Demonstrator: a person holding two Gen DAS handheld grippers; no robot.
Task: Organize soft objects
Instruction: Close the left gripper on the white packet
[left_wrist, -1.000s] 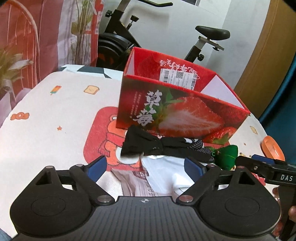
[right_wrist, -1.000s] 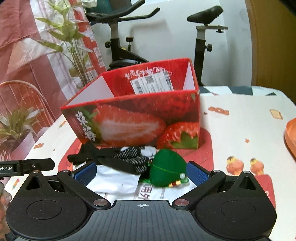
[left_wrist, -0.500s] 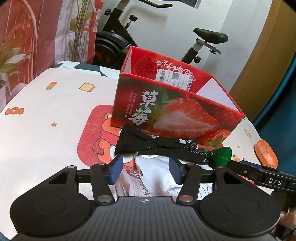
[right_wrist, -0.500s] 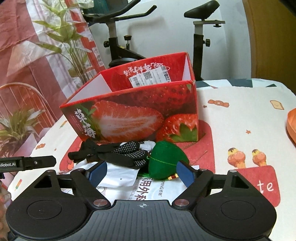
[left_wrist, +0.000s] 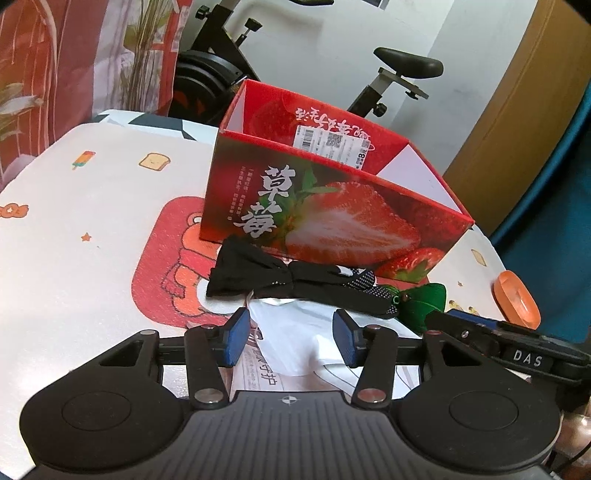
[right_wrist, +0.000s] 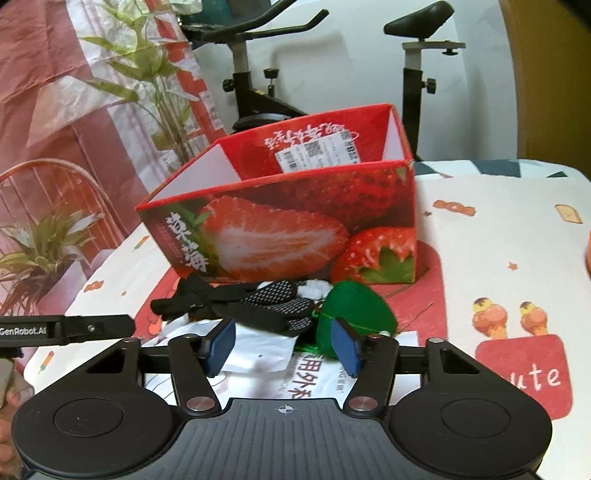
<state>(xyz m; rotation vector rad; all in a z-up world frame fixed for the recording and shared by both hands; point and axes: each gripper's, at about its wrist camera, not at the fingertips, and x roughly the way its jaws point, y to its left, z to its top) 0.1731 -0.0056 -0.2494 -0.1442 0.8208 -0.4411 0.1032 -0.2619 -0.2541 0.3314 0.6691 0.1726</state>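
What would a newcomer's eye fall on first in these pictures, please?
The red strawberry box stands open at the table's middle. Before it lie a black glove, a green pouch and a white packet, over which the left gripper and right gripper are closing.

Strawberry box ahead (flanks bare)

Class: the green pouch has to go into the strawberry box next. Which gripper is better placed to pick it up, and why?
Right, probably. The right gripper sits directly at the green pouch, its jaws closing, one pad already overlapping it. The left gripper faces the white bag instead; the pouch lies off to its side.
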